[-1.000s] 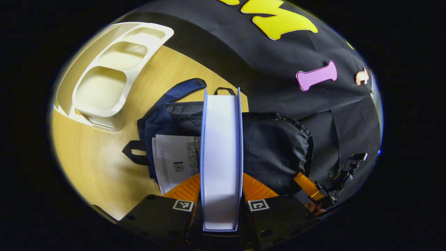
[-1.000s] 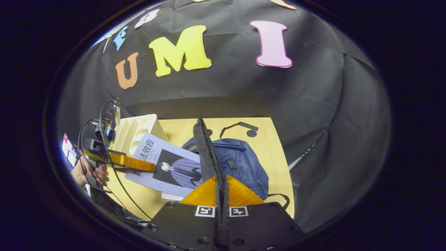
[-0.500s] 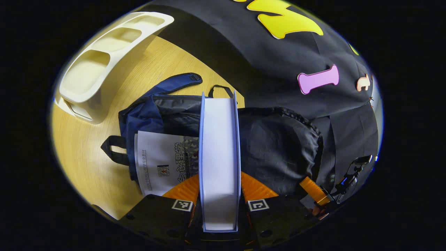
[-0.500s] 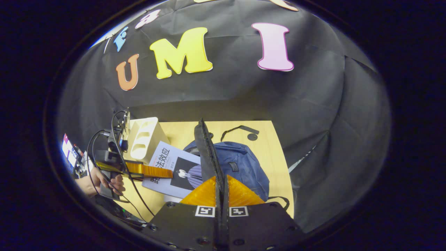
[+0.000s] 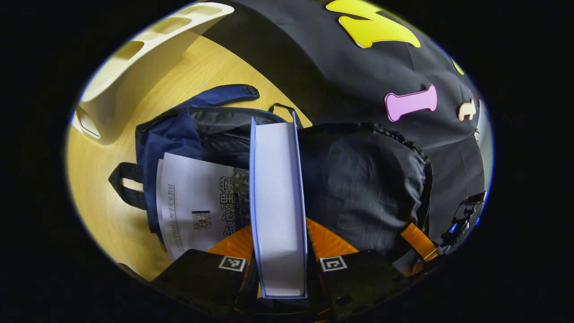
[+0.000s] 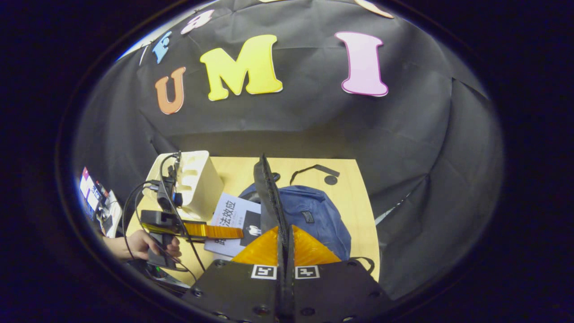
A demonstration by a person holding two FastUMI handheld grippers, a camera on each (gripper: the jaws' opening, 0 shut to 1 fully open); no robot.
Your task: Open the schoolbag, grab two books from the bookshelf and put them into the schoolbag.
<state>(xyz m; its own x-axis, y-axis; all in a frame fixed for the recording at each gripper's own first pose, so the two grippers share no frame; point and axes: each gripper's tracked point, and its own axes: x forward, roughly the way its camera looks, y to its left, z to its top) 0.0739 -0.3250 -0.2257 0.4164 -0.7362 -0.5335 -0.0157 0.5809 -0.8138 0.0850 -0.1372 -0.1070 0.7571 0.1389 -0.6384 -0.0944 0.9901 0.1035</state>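
Observation:
In the left gripper view my left gripper (image 5: pixel 280 242) is shut on a thick book (image 5: pixel 278 197), seen edge-on with white pages and lavender covers. Its far end reaches into the open navy schoolbag (image 5: pixel 179 130), beside the raised black-lined flap (image 5: pixel 358 179). A second, white-covered book (image 5: pixel 197 197) lies in the bag's mouth. In the right gripper view my right gripper (image 6: pixel 285 233) is shut on the flap's zipper edge (image 6: pixel 269 197) and holds it upright above the schoolbag (image 6: pixel 314 215). There the left gripper (image 6: pixel 210 231), held by a hand (image 6: pixel 134 242), carries the book (image 6: pixel 235 217) low at the bag's opening.
The white bookshelf (image 5: pixel 134 58) stands on the wooden table (image 5: pixel 103 211) left of the bag, and its slots look empty; it shows again as the bookshelf (image 6: pixel 193 184). Bag straps (image 5: pixel 125 184) trail on the table. The right gripper (image 5: pixel 419 235) shows at the flap's lower right.
My left gripper has moved lower and deeper toward the bag's mouth with the book. The right gripper keeps the flap raised, almost unmoved.

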